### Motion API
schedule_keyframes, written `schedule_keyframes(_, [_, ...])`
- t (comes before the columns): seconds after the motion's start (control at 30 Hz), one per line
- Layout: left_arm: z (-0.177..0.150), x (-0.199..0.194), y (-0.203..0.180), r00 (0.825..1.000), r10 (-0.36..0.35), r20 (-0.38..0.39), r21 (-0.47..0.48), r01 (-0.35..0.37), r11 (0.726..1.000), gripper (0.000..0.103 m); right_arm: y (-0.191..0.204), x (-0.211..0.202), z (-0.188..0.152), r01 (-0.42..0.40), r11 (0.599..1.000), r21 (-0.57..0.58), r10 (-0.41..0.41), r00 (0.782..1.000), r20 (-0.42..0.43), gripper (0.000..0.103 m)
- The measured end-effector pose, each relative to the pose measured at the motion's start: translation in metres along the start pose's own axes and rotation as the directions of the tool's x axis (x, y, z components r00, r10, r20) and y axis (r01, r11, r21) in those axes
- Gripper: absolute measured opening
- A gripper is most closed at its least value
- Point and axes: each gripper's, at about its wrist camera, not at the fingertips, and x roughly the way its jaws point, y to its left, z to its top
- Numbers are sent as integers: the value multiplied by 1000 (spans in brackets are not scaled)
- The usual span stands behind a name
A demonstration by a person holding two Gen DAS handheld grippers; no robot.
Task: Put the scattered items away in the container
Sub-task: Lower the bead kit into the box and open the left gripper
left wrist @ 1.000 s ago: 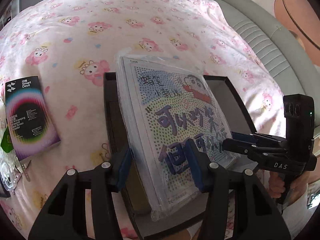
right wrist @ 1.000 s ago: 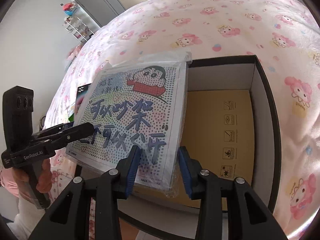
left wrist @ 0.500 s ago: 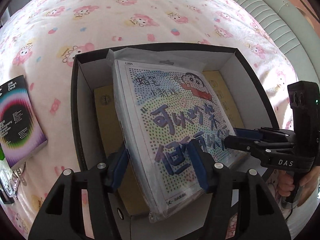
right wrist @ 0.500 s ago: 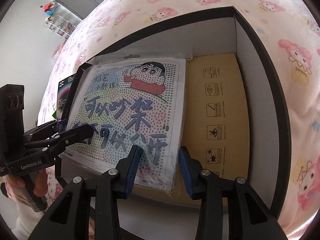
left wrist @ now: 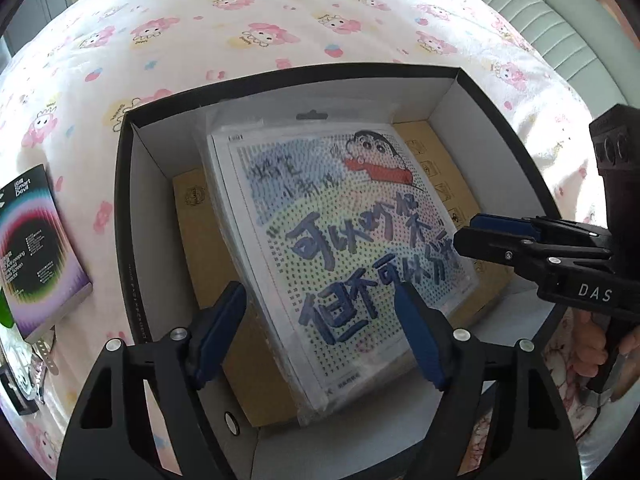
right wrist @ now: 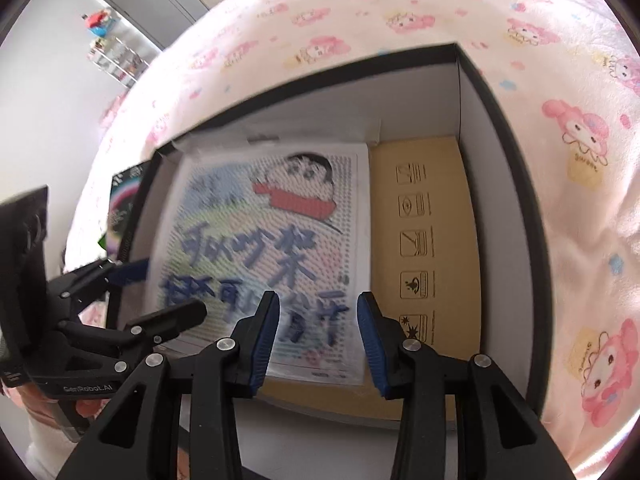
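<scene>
Since 1 second before, the bagged cartoon sheet (left wrist: 336,248) had gone from propped above the rim to lying down inside the black box (left wrist: 124,216), and both pairs of jaws had come apart.

We noted the pink printed bedcover (left wrist: 248,36) under everything, the box sitting on it with its white inner walls and a brown cardboard floor (right wrist: 432,240). The sheet lay on that floor toward the box's left side in the right wrist view, a strip of bare cardboard left beside it; whether it lay fully flat we could not tell, as that view was blurred.

Our left gripper (left wrist: 320,332) stood spread, fingers either side of the sheet's near edge and pinching nothing. Our right gripper (right wrist: 318,334) was likewise spread above the sheet's lower edge, empty.

We judged this the release step for 1 item, essentially done. Outside the box, on the cover, a dark booklet (left wrist: 36,252) with rainbow rings lay well apart from the left wall, with smaller clutter past it, too cropped to name. The next move likely called for lifting clear of the rim and swinging the left gripper to the booklet.
</scene>
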Motion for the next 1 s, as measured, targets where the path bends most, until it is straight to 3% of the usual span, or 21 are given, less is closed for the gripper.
schedule_keyframes(0.13, [7, -12, 1, 999, -10, 50, -4, 11, 1000, 66, -4, -6, 3, -10, 1000, 28, 10, 1000, 20, 37])
schedule_keyframes(0.27, [23, 1, -1, 1000, -20, 20, -7, 20, 1000, 56, 12, -3, 12, 126, 992, -22, -125, 991, 37, 41])
schedule_keyframes(0.47, [35, 33, -7, 995, -71, -76, -26, 69, 997, 52, 9, 25, 23, 134, 988, -72, -140, 985, -98, 44])
schedule_keyframes(0.53, [31, 33, 0, 984, -150, -96, -94, 141, 985, 52, 1, 27, 21, 93, 995, -36, -97, 988, -117, 46])
schedule_keyframes(0.6, [28, 23, 5, 974, -220, -62, -127, 211, 969, 55, -5, 25, 18, 28, 1000, 7, -27, 994, -104, 57])
schedule_keyframes(0.77, [27, 3, 1, 993, -110, 38, -83, 113, 990, 57, -3, 17, 19, 28, 998, 62, -24, 998, -53, 59])
schedule_keyframes(0.87, [26, 0, 5, 992, -105, 77, -101, 112, 989, 57, -4, 5, 23, 116, 991, 65, -118, 992, 32, 57])
schedule_keyframes(1.0, [21, -5, 7, 989, -11, 146, -93, 25, 995, 57, 10, 22, 21, 136, 990, 41, -134, 990, -31, 57])
